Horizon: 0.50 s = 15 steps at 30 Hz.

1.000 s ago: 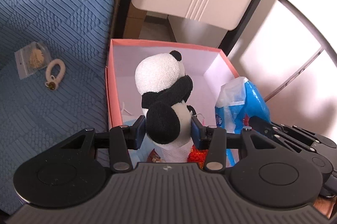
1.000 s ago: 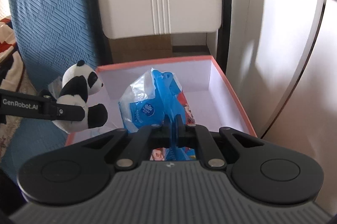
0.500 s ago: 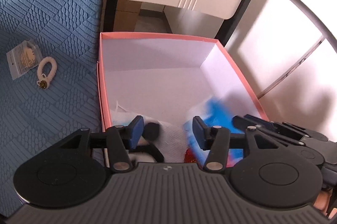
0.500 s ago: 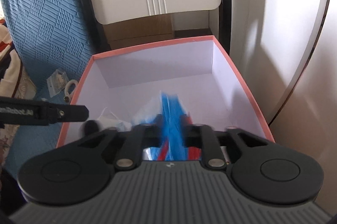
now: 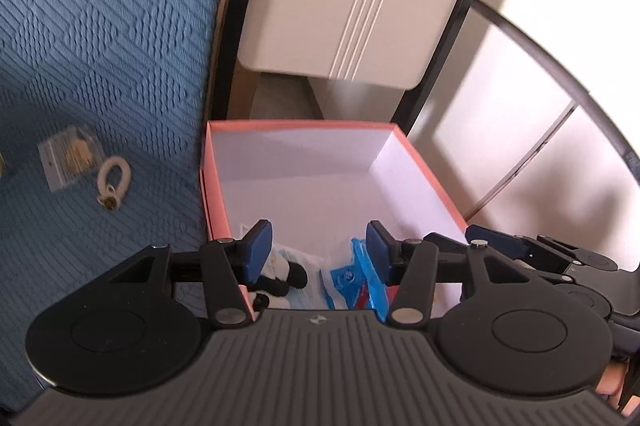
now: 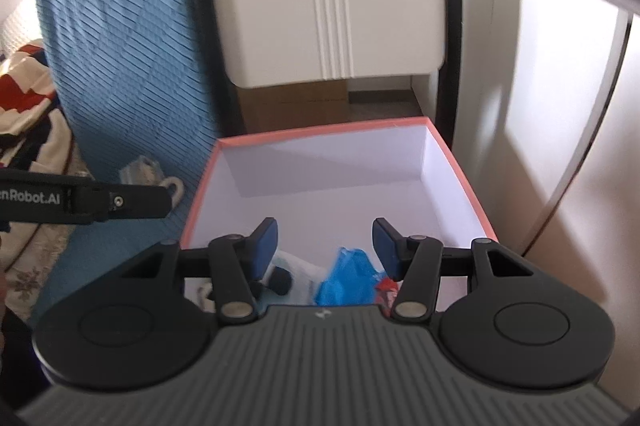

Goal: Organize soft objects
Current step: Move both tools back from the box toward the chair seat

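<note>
Panda plush [image 5: 280, 276] and the blue plastic packet [image 5: 356, 276] both lie in the near end of the pink-rimmed box [image 5: 424, 162], low between and just beyond the jaws of each tool, with a bit of white cloth or paper under them. The left gripper [image 5: 320, 246] has its jaws spread and empty, the plush lying below the left pad and touching neither. The right gripper [image 6: 326, 244] has just been opening its jaws; they stand spread with nothing between them, the blue packet lying loose below. So the drop-in step looks finished for these two items, and both tools appear to be at the point of leaving the box. Left of the left jaws, well apart on the blue quilted bedcover [image 5: 100, 46], rest a small clear bag [image 5: 68, 158] and a white ring-shaped keychain [image 5: 114, 180]. If those count as soft things, the next move calls for swinging a tool left over the box wall and lowering spread jaws around one of them, flat against the cover.
</note>
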Available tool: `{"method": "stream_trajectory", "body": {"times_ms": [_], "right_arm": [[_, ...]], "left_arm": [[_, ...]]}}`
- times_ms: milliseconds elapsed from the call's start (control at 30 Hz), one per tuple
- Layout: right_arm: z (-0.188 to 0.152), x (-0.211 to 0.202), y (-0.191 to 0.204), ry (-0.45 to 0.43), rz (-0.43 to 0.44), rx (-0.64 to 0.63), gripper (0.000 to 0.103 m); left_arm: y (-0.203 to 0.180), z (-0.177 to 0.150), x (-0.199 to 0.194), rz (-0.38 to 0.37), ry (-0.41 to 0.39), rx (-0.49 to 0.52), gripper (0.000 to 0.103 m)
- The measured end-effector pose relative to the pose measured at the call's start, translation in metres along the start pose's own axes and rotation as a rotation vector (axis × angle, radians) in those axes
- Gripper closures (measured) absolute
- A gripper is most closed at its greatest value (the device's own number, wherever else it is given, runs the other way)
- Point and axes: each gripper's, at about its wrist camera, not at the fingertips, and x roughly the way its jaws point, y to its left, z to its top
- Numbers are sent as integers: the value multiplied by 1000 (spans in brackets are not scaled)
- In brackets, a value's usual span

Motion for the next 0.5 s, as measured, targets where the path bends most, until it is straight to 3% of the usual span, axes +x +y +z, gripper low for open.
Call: {"method": "stream_trajectory", "body": {"times_ms": [500], "right_arm": [[10,-31,59,-43,42,-51,48]], "left_arm": [[27,2,-76,-4,-128,28,45]]}}
